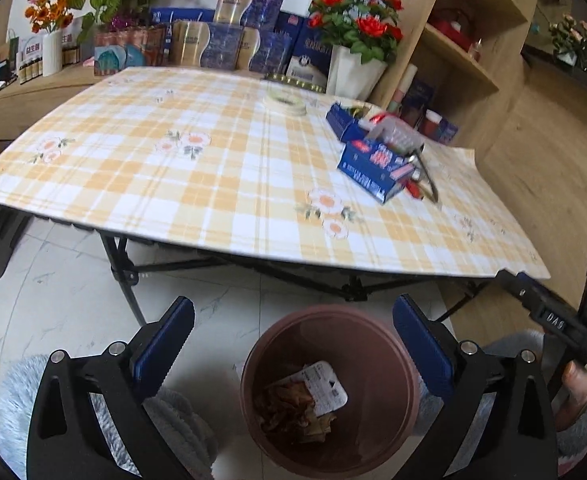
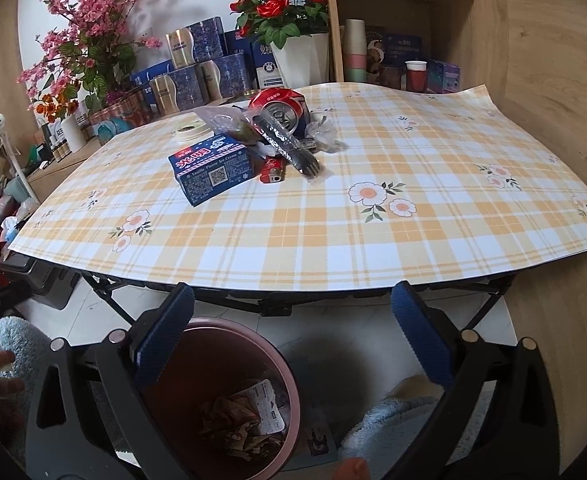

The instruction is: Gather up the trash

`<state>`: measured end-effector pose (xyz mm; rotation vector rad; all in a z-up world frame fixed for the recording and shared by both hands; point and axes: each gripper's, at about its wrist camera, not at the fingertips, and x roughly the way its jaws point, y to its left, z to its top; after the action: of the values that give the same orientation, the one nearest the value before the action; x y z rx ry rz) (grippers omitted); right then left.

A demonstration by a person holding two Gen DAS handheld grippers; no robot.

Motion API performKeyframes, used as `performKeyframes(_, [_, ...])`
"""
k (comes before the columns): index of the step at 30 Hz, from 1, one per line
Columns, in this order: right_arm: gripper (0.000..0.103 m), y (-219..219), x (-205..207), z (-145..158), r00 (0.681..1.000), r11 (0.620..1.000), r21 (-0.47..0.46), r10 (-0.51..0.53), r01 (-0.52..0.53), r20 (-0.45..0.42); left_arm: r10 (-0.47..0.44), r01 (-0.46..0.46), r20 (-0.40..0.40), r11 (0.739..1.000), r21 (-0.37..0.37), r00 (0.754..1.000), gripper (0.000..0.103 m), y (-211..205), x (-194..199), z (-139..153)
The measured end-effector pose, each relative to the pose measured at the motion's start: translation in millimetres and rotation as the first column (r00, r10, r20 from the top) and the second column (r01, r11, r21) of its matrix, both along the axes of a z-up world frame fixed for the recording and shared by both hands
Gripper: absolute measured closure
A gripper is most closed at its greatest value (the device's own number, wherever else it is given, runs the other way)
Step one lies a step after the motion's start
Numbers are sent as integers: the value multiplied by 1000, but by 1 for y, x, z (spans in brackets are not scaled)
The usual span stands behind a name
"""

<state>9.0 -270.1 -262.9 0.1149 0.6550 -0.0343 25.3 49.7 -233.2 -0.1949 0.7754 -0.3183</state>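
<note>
A brown trash bin [image 1: 373,344] stands on the floor in front of the table, with crumpled wrappers [image 1: 305,400] inside. My left gripper [image 1: 293,344] is open and empty right above it. My right gripper [image 2: 291,332] is open and empty, just right of the bin [image 2: 173,384]. On the checked tablecloth [image 2: 333,240] lies a trash pile: a blue ice cream box [image 2: 209,170], a red can [image 2: 281,108], a red lighter [image 2: 271,170], a black plastic fork [image 2: 293,152] and clear wrappers [image 2: 217,120]. The pile also shows in the left wrist view [image 1: 377,160].
A tape roll [image 1: 285,102] lies at the table's far side. Blue and gold boxes [image 1: 229,36], flower pots [image 1: 353,40] and a wooden shelf [image 1: 461,40] stand behind the table. Folding table legs [image 1: 125,276] stand near the bin. The other handle [image 1: 565,328] is at right.
</note>
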Motion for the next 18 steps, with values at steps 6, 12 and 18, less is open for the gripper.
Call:
performKeyframes(6, [6, -9, 13, 15, 999, 999, 21, -27, 26, 21, -29, 28, 120, 1000, 7, 992, 6, -5, 7, 28])
performKeyframes(12, [6, -27, 40, 29, 1000, 997, 77, -21, 22, -13, -120, 103, 171, 989, 103, 978, 6, -33, 41, 50])
performKeyframes(18, [6, -39, 61, 34, 999, 999, 15, -29, 29, -20, -357, 322, 142, 921, 220, 923, 6, -95, 95, 50])
